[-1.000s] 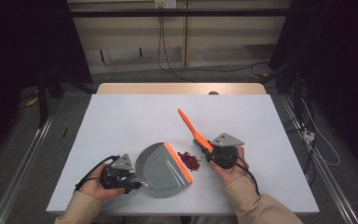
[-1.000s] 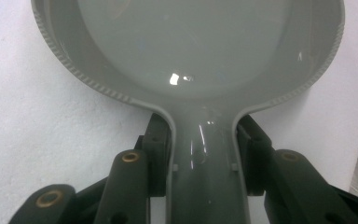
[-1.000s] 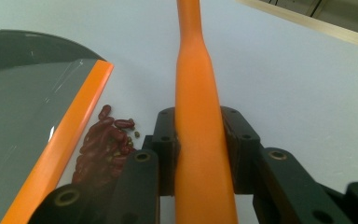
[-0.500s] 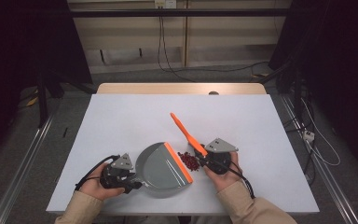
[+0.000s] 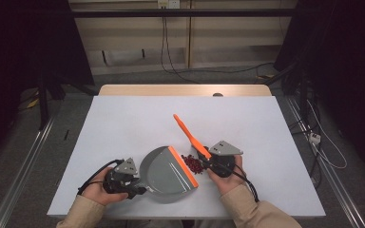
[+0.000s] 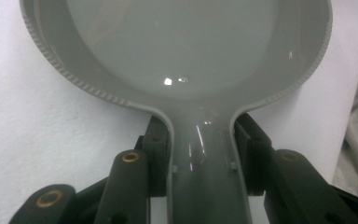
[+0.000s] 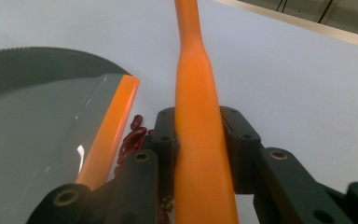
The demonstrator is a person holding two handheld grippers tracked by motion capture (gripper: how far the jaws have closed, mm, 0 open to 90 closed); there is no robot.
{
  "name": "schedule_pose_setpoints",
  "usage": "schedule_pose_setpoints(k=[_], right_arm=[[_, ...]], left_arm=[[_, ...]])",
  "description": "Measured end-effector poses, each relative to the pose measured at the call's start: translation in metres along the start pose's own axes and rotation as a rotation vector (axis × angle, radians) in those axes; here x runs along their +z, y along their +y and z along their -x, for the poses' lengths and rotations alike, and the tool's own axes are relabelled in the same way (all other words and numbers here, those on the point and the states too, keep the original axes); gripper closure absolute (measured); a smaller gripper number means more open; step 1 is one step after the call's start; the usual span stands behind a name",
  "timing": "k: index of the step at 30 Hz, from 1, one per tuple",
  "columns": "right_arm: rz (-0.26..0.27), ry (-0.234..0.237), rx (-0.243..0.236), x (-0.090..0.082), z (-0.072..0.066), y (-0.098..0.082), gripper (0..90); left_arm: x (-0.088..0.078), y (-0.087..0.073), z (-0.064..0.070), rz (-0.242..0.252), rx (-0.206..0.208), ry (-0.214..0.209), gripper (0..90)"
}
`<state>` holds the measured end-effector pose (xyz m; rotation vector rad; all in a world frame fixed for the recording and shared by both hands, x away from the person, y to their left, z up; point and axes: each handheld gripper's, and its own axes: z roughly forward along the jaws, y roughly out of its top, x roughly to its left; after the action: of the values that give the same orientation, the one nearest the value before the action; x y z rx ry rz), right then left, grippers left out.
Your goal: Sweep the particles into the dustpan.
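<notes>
The grey dustpan (image 5: 166,175) lies flat on the white bench (image 5: 123,123), close to the person's side, and its orange lip (image 5: 183,166) points toward a small heap of dark red bits (image 5: 192,164) just beside it. The left gripper (image 5: 135,186) is clamped on the dustpan's handle (image 6: 205,163), with one pad on each side of the narrow neck. The right gripper (image 5: 208,160) is clamped on the orange brush handle (image 7: 198,140), which sticks up and away over the bench. I cannot see the bristle end of the brush; it looks to be down by the red bits. The dustpan looks like hard, shiny plastic, so it is likely light and stiff, and a bit slippery. The neck is a good place to hold it, because the pan gets wider just past the pads and cannot slide out that way. The brush handle looks stiff and smooth too, and it is long, so holding it low near the bristles should give more control. The red bits are small and loose and could roll or scatter, so soft, short sweeps toward the orange lip seem best. The lip should stay pressed flat on the bench so nothing slips under it.
</notes>
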<state>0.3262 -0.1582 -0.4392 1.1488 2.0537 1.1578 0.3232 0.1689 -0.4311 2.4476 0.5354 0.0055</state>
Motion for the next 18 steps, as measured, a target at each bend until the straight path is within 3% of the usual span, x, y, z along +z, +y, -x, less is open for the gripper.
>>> schedule_pose_setpoints(k=[8,18], right_arm=[[0.0,0.007,0.016,0.0,-0.003,-0.001,69.7],[0.014,0.027,0.046,0.001,-0.018,-0.001,69.7]], left_arm=[[0.004,0.004,0.003,-0.001,-0.004,-0.013,63.2],[0.006,0.007,0.004,-0.008,0.002,-0.022,63.2]])
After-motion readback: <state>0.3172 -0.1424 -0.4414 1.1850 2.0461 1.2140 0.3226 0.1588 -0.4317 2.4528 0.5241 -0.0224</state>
